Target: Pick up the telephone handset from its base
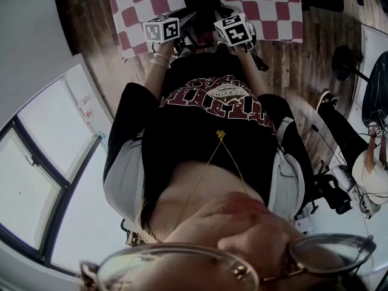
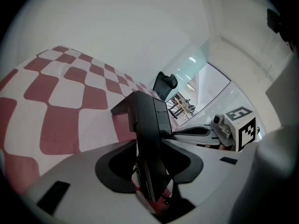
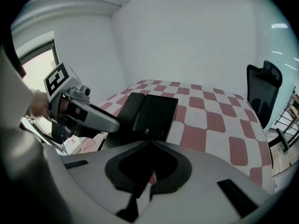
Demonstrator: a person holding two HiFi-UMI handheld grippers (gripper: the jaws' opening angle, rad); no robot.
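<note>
Telephone handset: a black bar seated along the left strip of its base, not lifted. The base is a flat black unit resting on a red-and-white checked tablecloth that extends beyond the base on its far and right sides. Left gripper: at the handset side of the base, released, its jaws spread wide with the near end of the handset running between them. Dark gaps show on both sides of the handset, and the pads are not clamped on it. Right gripper: just before the near edge of the base, pointing down toward it, clenched, its jaw tips meeting in a point with nothing discernible between them. In the head view the two marker cubes sit side by side on the near side of the base, above the person's black printed shirt. A black office chair stands past the tablecloth's far right corner, well apart from the base.
</note>
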